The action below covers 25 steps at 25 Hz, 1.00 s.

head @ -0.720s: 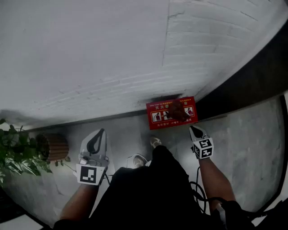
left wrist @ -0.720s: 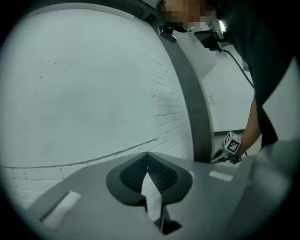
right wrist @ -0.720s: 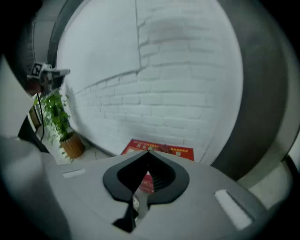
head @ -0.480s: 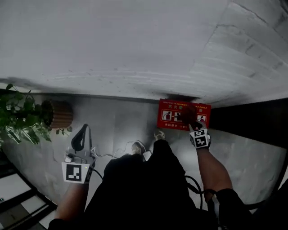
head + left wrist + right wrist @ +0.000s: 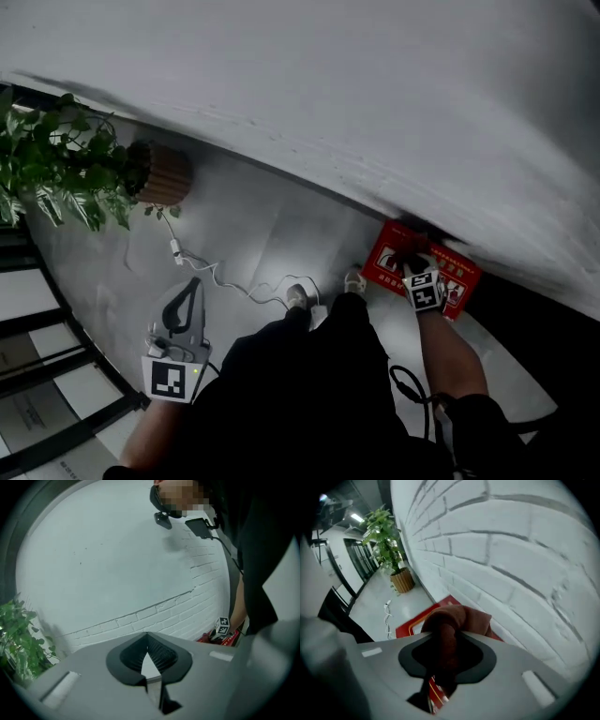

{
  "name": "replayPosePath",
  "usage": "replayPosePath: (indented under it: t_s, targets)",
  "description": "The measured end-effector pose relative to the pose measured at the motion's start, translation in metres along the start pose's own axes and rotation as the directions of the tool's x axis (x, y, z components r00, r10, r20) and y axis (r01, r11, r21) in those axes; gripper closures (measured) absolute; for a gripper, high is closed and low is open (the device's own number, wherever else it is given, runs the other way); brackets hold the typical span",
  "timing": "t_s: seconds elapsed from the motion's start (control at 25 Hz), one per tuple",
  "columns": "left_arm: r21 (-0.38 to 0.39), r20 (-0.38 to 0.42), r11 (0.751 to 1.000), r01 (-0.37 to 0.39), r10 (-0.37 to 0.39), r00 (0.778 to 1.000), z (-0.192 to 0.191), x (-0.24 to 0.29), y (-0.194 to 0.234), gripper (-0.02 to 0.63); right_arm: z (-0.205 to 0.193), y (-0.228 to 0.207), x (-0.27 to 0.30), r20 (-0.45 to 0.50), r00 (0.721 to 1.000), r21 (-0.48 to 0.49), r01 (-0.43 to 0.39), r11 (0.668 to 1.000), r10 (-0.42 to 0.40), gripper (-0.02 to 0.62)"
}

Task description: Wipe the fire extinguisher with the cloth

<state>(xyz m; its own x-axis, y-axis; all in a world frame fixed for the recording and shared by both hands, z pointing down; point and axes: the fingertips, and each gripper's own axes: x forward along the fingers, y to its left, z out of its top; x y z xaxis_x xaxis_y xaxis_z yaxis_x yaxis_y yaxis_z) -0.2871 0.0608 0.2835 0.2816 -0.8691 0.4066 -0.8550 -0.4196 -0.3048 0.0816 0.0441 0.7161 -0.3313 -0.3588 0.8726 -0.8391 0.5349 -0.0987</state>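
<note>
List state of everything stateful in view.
left gripper: shut, empty.
right gripper: shut on cloth.
cloth: bunched, clamped between the jaws.
red extinguisher box: on floor against wall.
potted plant: upright.
cable: loose on floor.

Head view looks steeply down; all views share brick wall (image 5: 328,94), red box (image 5: 384,258).

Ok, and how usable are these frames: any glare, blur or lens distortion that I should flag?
Head view: dim overall and strongly tilted, with a bright glare patch on the grey floor. Left gripper view: dark round vignette, and the brick wall has its lines bowed by the wide lens. Right gripper view: the same bowing, and the brown cloth sits close to the lens and looks soft.
</note>
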Motion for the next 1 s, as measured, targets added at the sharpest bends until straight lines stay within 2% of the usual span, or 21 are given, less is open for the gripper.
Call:
replayPosePath:
  t_s: [0.08, 0.16, 0.24, 0.36, 0.48, 0.52, 0.68, 0.88, 1.0]
  targets:
    - [-0.021, -0.033, 0.999, -0.027, 0.026, 0.999, -0.014, -0.012, 0.002, 0.607, 0.034, 0.020, 0.021, 0.044, 0.998, -0.041, -0.052, 0.998, 0.054, 0.505]
    - [-0.053, -0.090, 0.993, -0.108, 0.103, 0.991, -0.029, -0.027, 0.021, 0.607, 0.063, 0.036, 0.043, 0.042, 0.994, -0.087, -0.097, 0.991, 0.101, 0.505]
    - [-0.064, -0.131, 0.979, -0.195, 0.186, 0.974, -0.037, -0.042, 0.043, 0.607, 0.073, 0.041, 0.063, -0.018, 0.990, -0.091, -0.139, 0.986, 0.138, 0.505]
    - [-0.053, -0.114, 0.972, -0.231, 0.224, 0.968, -0.032, -0.048, 0.057, 0.607, 0.062, 0.038, 0.082, -0.138, 0.975, -0.051, -0.184, 0.982, 0.176, 0.509]
    - [-0.031, -0.092, 0.979, -0.199, 0.196, 0.976, -0.026, -0.043, 0.054, 0.607, 0.063, 0.030, 0.076, -0.162, 0.979, -0.128, -0.148, 0.981, 0.126, 0.514]
    - [-0.030, -0.095, 0.982, -0.185, 0.182, 0.979, -0.028, -0.038, 0.052, 0.607, 0.061, 0.026, 0.072, -0.157, 0.981, -0.114, -0.131, 0.985, 0.112, 0.514]
    - [-0.041, -0.081, 0.992, -0.123, 0.120, 0.989, -0.021, -0.007, 0.043, 0.607, 0.031, -0.001, 0.051, -0.134, 0.986, 0.012, -0.095, 0.995, 0.096, 0.515]
    - [0.002, -0.007, 1.000, -0.014, 0.014, 1.000, 0.005, 0.033, 0.024, 0.607, -0.023, -0.059, 0.003, -0.134, 0.991, 0.142, 0.032, 0.989, -0.013, 0.517]
    - [-0.017, 0.007, 1.000, 0.021, -0.020, 1.000, 0.006, 0.052, 0.020, 0.607, -0.070, -0.098, -0.030, -0.179, 0.981, 0.196, 0.115, 0.974, -0.080, 0.517]
